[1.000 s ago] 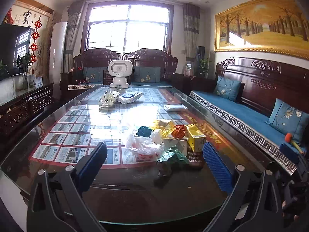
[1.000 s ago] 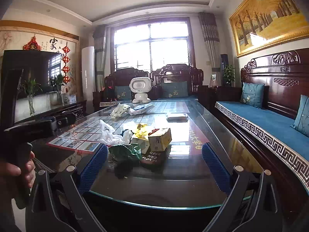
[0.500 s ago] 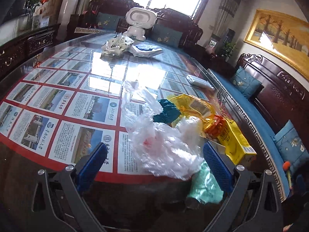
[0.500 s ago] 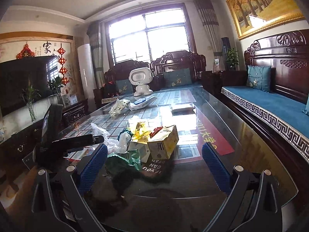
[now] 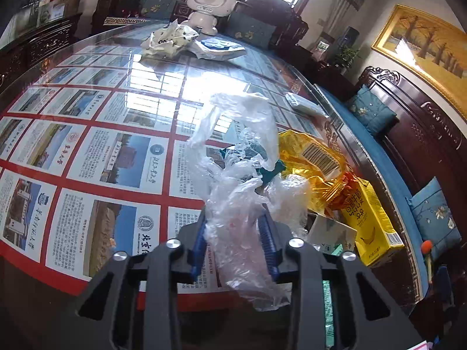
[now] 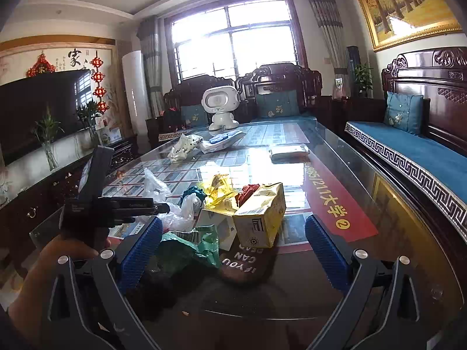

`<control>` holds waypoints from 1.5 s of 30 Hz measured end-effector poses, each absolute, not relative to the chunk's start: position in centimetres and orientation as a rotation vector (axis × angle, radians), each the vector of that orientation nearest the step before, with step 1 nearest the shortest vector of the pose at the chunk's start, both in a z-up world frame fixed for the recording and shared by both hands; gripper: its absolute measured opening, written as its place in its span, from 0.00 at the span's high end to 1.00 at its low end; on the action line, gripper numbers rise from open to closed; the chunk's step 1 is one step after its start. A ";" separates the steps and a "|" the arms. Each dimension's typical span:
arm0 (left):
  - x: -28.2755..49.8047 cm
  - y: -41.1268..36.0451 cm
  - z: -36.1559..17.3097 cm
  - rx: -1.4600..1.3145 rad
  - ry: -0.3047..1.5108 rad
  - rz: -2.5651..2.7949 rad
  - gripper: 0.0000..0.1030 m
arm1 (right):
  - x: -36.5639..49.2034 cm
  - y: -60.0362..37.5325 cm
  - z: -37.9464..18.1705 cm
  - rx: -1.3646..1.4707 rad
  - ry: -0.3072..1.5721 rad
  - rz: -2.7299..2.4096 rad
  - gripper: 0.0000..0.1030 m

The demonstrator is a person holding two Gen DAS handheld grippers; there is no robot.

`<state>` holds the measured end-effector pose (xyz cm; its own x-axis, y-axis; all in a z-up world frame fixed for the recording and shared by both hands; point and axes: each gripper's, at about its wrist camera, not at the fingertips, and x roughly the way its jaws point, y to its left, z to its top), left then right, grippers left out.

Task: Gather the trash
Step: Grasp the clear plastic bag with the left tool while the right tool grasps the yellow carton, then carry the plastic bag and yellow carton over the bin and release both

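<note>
Left gripper [image 5: 233, 239] has its blue ribbed fingers [image 5: 199, 242] pinched on a crumpled clear plastic bag [image 5: 242, 180], at the near-left edge of the trash pile on the glass-topped table [image 5: 87, 102]. Right gripper [image 6: 233, 242] hovers spread wide, grasping nothing, facing the pile: yellow carton [image 6: 261, 215], green foil wrapper [image 6: 192, 243], gold foil wrapper [image 5: 312, 157]. Risk: thin film could slip or tear if yanked; bag drapes over a teal scrap [image 5: 273, 166] and may drag neighbours off the slick glass.
</note>
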<state>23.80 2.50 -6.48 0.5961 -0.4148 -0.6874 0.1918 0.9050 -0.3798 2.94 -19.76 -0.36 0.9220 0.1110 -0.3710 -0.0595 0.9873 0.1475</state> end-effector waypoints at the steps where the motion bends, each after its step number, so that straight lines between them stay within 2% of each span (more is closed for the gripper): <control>1: 23.6 2.5 -6.2 -0.278 0.855 -0.358 0.72 | 3.2 -19.8 -0.4 0.136 0.394 0.085 0.08; 16: 20.8 1.4 -2.0 -0.210 0.734 -0.416 0.73 | 11.8 -20.4 -2.4 0.126 0.616 -0.071 0.09; 19: 21.0 1.3 -2.2 -0.205 0.741 -0.417 0.73 | 13.3 -20.2 -3.0 0.102 0.670 -0.088 0.15; 23: 20.7 0.8 -2.1 -0.183 0.733 -0.433 0.73 | 15.0 -20.2 -3.9 0.074 0.726 -0.111 0.44; 24: 20.6 0.6 -2.0 -0.174 0.730 -0.436 0.73 | 15.2 -20.4 -4.1 0.082 0.737 -0.109 0.64; 33: 20.1 0.1 -1.4 -0.140 0.716 -0.460 0.73 | 12.5 -22.2 -1.4 0.181 0.623 0.004 0.64; 45: 16.2 -0.2 1.0 -0.111 0.683 -0.499 0.73 | 7.0 -21.4 2.2 0.226 0.572 0.207 0.64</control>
